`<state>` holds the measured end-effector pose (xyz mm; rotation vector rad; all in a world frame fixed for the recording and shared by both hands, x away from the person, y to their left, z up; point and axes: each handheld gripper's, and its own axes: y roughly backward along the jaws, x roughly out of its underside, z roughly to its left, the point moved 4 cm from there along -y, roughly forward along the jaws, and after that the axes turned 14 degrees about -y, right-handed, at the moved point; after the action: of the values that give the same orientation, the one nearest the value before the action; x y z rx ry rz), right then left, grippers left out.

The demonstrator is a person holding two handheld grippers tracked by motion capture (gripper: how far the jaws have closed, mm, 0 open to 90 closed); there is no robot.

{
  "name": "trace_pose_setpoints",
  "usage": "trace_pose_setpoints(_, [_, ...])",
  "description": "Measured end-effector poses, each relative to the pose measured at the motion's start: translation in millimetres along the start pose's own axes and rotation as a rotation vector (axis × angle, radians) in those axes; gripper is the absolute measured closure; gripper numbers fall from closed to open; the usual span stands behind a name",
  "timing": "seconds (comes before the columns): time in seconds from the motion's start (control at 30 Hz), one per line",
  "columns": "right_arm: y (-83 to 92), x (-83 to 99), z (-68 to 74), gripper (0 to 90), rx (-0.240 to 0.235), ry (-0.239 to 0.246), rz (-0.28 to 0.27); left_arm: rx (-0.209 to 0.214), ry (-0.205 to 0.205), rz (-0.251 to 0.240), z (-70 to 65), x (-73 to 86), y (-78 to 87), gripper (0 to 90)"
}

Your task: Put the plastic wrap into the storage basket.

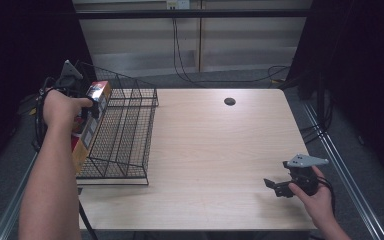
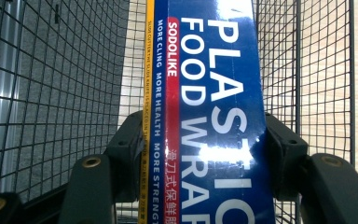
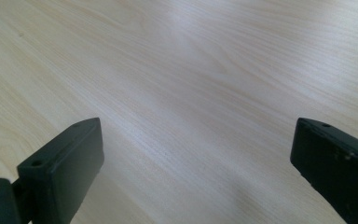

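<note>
Two grippers are in the scene, each held in one hand of a person. Nearest, at the front right of the wooden table (image 1: 215, 150), the right gripper (image 1: 275, 187) rests low above the bare wood, and its jaws stand wide apart with nothing between them. In the right gripper view the two black jaws frame only the pale wood grain. Farther away, at the left edge of the table, the left gripper (image 1: 91, 107) clamps a long box of plastic food wrap (image 2: 214, 112); its pads press on both narrow sides of the blue box. The box lies lengthwise along the left part of the black wire basket (image 1: 125, 130), and its far end with a red face (image 1: 98, 90) rises above the rim. Beyond the basket, a small dark round hole (image 1: 229, 101) is in the tabletop.
</note>
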<state>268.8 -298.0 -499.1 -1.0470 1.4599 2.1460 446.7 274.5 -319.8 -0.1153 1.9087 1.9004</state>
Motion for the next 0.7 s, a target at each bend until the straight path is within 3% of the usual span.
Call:
trace_pose_setpoints(0.2, [-0.1,0.1,0.5,2.2,-0.003,0.002,0.002,0.009,0.017,-0.013,0.7,1.4,-0.3,41.7])
trace_pose_setpoints(0.4, [-0.4,0.1,1.1,2.3,-0.001,0.004,0.001,-0.023,0.004,0.026,4.3,3.1,-4.3,40.7])
trace_pose_setpoints(0.47, [-0.3,0.2,0.7,2.2,0.0,0.003,0.001,-0.018,0.022,0.026,4.0,3.4,-4.1,40.2])
trace_pose_setpoints(0.57, [-0.8,0.4,0.4,2.2,0.001,0.001,0.004,-0.016,0.007,0.031,5.5,4.1,-3.6,40.0])
trace_pose_setpoints(0.7, [-1.5,0.5,1.4,2.3,0.002,0.003,0.006,0.001,0.026,-0.02,6.0,0.9,3.4,38.7])
